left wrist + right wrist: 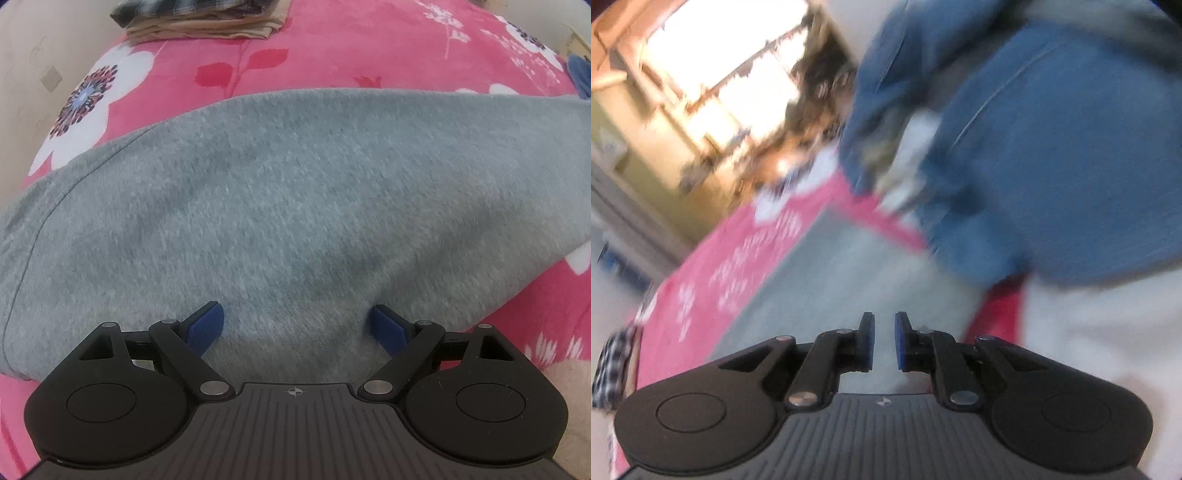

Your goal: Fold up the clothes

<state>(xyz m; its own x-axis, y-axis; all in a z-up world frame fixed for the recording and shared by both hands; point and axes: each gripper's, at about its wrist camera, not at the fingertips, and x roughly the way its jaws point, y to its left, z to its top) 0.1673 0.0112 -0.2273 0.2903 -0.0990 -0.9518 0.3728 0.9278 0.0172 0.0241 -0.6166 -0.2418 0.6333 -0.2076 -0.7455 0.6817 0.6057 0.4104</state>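
Observation:
A grey knit garment (295,192) lies spread flat across a pink flowered blanket (295,62). My left gripper (297,325) points down onto its near part, open wide, with both blue pads resting on the cloth and grey fabric between them. The right wrist view is blurred by motion. There the right gripper (884,341) is nearly closed over the edge of the grey garment (842,266), and a pale grey fold fills the narrow gap between its pads.
Folded clothes (207,22), beige with a checked piece on top, are stacked at the blanket's far edge. A person in blue denim (1052,166) stands close on the right. A checked cloth (611,369) shows at the left edge, with furniture and a bright window behind.

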